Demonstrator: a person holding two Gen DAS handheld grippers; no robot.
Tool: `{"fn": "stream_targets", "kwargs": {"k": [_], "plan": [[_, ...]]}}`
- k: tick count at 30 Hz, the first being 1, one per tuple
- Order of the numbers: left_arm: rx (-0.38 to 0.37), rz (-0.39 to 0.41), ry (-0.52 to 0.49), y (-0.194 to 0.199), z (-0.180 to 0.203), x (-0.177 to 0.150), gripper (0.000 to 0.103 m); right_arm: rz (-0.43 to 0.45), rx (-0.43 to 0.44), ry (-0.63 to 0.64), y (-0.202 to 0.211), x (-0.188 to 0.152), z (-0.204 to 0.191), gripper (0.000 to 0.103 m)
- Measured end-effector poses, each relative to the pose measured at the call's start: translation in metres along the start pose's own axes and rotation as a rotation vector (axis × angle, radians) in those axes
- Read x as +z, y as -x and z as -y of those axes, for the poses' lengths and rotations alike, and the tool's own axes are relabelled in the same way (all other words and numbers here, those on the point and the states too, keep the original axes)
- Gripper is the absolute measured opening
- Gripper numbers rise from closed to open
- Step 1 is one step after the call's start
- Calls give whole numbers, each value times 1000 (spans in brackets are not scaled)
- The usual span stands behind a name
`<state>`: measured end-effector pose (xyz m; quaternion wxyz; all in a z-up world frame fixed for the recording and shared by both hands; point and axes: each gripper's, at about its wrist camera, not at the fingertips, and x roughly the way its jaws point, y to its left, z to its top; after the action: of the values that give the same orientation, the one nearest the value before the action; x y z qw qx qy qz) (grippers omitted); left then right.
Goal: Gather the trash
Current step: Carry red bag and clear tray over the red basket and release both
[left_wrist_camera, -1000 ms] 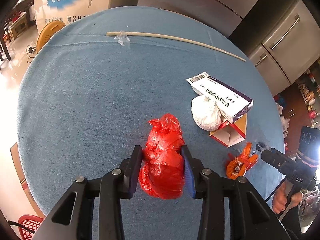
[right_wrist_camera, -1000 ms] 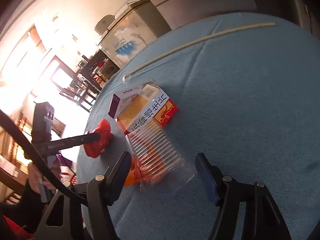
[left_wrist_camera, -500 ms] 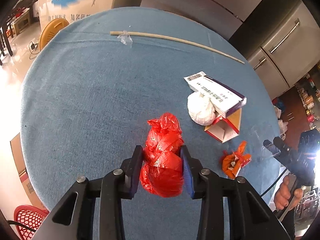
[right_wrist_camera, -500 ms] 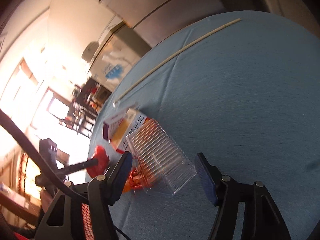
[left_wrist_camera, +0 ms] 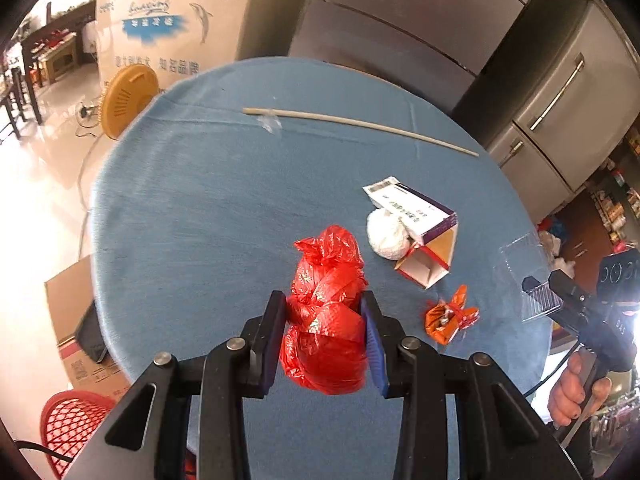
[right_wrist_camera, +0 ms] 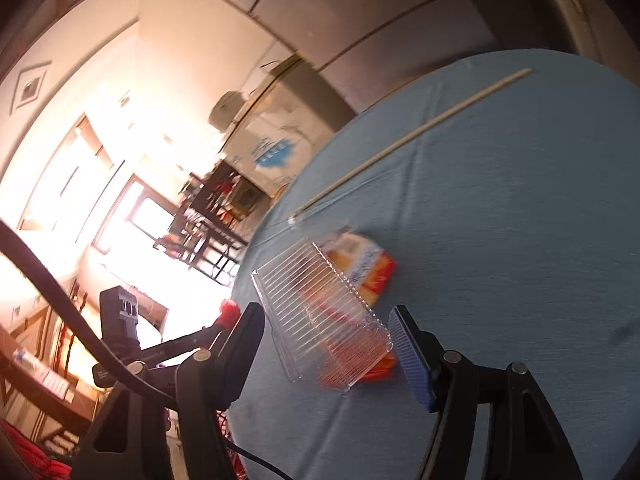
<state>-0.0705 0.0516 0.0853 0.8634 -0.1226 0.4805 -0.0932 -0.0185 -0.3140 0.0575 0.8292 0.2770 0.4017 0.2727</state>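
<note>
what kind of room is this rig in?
Probably a home dining or kitchen area, maybe behind a shop. A round table with a blue cloth, a steel fridge, a chest freezer by the wall, and dark wooden chairs near bright windows.

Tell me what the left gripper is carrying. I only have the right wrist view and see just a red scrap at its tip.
Observer: The left gripper is shut on a knotted red plastic bag.
Operator: Report any trash my clear tray blocks from sight.
Observer: A white paper wad lies on the table, touching the purple-and-white box.
Operator: Name a place to drop all this.
Observer: A red mesh basket stands on the floor beside the table, on the left gripper's side. I cannot tell whether it is a bin.
</note>
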Motion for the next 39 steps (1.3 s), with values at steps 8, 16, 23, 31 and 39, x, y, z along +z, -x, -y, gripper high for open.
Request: {"fn": "stream_targets", "kwargs": {"k": [8,16,23,31,39], "plan": [[146,87,18,42,-24,-23,39,-95,96,58,-44,-9,-42,68],[347,136,112,82,-76,-52,39,-207,188,154,-94,-23,-93,68],[483,110,233,113,-129,-84,39,-317,274,241,-142,-47,-144,68],[573,7,320,116,-172,-123,39,-419,374,335,-184,-84,-207,68],[606,-83,387,113,-199,-160,39,-545,432,404,-224,-132,-252,68]]}}
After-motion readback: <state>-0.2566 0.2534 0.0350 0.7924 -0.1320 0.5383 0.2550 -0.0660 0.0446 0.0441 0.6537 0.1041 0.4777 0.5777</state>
